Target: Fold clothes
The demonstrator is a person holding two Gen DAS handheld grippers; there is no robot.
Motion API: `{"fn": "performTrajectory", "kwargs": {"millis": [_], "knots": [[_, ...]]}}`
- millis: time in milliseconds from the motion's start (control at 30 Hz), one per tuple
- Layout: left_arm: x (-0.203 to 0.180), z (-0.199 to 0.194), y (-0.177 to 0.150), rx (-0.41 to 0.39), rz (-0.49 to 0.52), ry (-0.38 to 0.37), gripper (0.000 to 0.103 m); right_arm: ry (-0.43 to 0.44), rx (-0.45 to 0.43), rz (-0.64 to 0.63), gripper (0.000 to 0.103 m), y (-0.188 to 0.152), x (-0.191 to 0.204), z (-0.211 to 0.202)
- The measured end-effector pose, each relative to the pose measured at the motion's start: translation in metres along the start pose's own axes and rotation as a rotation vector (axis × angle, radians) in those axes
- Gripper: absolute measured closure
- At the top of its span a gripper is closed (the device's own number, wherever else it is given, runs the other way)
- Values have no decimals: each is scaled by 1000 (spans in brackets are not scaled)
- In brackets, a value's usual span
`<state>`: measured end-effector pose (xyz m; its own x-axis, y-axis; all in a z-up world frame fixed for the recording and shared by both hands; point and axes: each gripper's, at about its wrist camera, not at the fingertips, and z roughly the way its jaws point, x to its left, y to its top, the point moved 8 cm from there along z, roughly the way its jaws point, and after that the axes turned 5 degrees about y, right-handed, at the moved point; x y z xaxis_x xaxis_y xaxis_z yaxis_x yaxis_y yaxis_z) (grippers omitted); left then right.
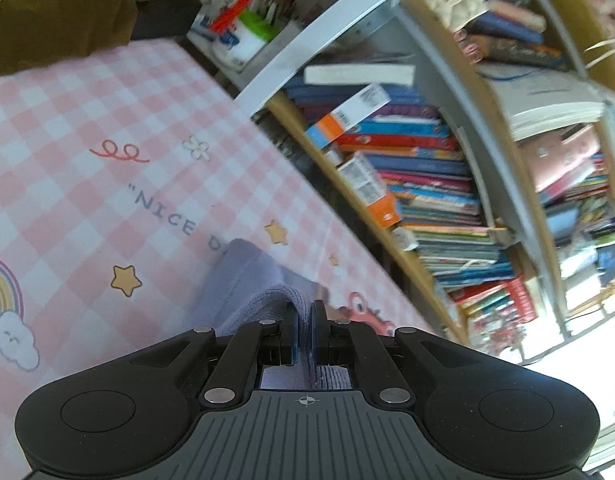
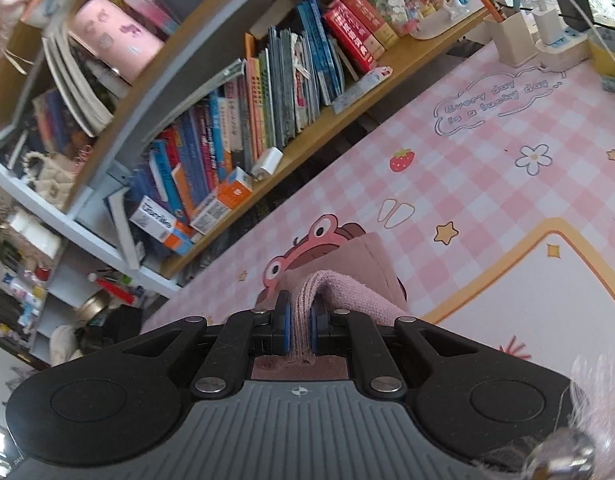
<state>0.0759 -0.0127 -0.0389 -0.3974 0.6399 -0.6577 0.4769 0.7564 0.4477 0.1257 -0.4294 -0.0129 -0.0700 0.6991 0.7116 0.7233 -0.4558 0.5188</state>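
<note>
Here each claw, left [image 1: 304, 330] and right [image 2: 300, 326], pinches a ribbed garment [image 2: 349, 268] edge above the checked mat [image 1: 107, 120].

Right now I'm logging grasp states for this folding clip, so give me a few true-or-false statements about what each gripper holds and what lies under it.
1. The left gripper is shut on a ribbed garment edge. True.
2. The right gripper is open with nothing between its fingers. False: it is shut on a pink ribbed edge.
3. The pink checked mat lies under both grippers. True.
4. The bookshelf is bare. False: it is packed with books.
5. A strawberry is printed on the mat. True.
</note>
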Motion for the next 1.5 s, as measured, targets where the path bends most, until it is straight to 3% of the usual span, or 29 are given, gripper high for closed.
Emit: {"fn": "performTrajectory", "kwargs": {"millis": [300,467,600,733,833,900,1000,1200,1267,1333,1467,1500], "knots": [[19,42,2,71,3,61,98,-80,32,23,94,2,-11,43],[21,53,3,105,3,54,95,-128,49,24,94,3,-19,57],[17,55,6,130,16,25,86,-161,62,6,84,3,-22,65],[9,53,11,132,63,8,83,-183,25,-28,54,9,-17,62],[4,49,16,112,100,15,76,-189,15,-45,53,13,-17,58],[3,45,22,83,111,22,64,-193,9,-56,53,15,-18,56],[4,39,34,39,117,32,63,-199,-1,-73,53,18,-18,53],[22,38,35,42,138,96,63,-229,9,-155,53,15,-20,50],[23,38,29,45,184,125,63,-246,22,-198,53,11,-21,50],[18,36,23,23,310,197,63,-262,35,-242,53,7,-22,50],[-17,31,4,-43,656,221,62,-295,60,-329,54,-1,-25,49],[-22,33,1,-37,686,199,62,-303,67,-351,54,-3,-25,49]]}}
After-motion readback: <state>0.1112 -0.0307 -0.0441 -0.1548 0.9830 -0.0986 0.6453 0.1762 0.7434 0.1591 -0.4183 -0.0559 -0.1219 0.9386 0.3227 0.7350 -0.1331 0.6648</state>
